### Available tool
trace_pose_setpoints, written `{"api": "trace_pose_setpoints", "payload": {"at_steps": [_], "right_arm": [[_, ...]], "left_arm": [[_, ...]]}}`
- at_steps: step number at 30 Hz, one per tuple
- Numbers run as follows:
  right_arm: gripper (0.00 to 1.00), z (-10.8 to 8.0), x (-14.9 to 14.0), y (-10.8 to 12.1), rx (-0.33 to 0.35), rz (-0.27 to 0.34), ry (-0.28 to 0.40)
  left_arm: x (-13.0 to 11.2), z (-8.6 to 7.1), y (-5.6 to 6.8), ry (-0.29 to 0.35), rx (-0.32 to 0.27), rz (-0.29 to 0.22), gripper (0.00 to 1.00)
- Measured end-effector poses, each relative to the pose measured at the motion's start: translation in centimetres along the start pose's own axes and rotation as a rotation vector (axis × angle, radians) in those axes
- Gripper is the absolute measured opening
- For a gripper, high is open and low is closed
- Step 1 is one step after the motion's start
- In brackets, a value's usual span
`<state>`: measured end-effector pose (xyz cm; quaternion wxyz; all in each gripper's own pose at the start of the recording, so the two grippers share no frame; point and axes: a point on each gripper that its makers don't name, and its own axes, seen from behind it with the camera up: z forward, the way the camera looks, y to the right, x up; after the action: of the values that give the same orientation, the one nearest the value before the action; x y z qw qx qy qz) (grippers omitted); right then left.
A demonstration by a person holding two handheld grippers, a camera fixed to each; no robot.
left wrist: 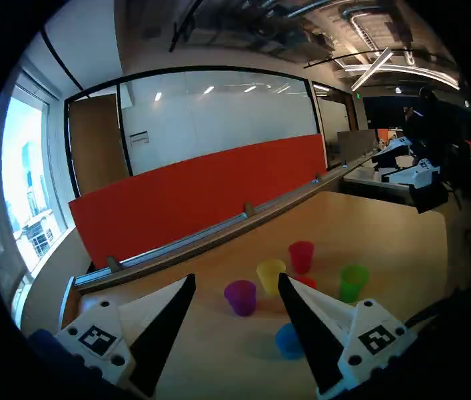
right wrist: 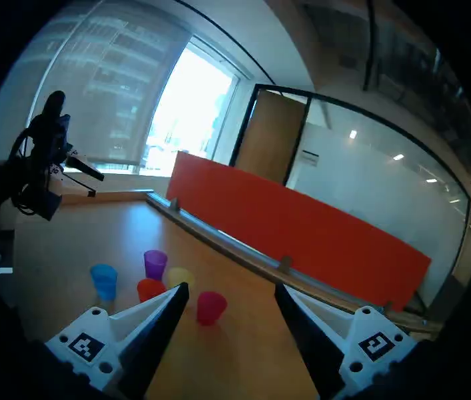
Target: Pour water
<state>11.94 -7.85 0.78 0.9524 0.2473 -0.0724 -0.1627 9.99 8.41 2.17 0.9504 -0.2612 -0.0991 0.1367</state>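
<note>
— How far along is the pouring?

— Not begun, as I judge it. The left gripper (left wrist: 235, 277) has its jaws wide apart with nothing between them, and the right gripper (right wrist: 230, 287) is just as wide and just as empty. No cup is off the table.

— Where are the cups?

— They are clustered on the pale wooden table (left wrist: 382, 227), ahead of both grippers. There is a translucent purple plastic cup (left wrist: 242, 297), a yellow plastic cup (left wrist: 270, 275), a red plastic cup (left wrist: 301, 257) and a green plastic cup (left wrist: 354, 282). A blue plastic cup (left wrist: 290, 340) is nearest the left gripper, and a small orange plastic cup (right wrist: 148, 290) sits among them.

— Which way do they point?

— All of them stand upright with their mouths up, so the long axis is vertical. I cannot tell whether any of them holds water.

— What is left to do?

— Everything: grasp one cup, carry it over another, and tip it.
</note>
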Motion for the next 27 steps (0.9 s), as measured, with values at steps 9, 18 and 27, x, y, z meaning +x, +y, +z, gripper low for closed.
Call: {"api": "trace_pose_setpoints", "payload": {"at_steps": [9,18,27], "right_arm": [[1.00,0.7,-0.9,-1.0,0.050,-0.035,-0.029],[1.00,1.5,-2.4,-2.6,0.110,-0.040,-0.057],[1.00,2.3,-4.4,-3.8,0.148,-0.021,-0.091]], "left_arm": [[-1.4,0.9,0.3,-0.032,-0.039,-0.027,0.92],[-3.8,1.9,0.8,-0.080,-0.073,-0.033,0.92],[-6.2,2.4,1.7,-0.118,-0.106,-0.032,0.92]]}}
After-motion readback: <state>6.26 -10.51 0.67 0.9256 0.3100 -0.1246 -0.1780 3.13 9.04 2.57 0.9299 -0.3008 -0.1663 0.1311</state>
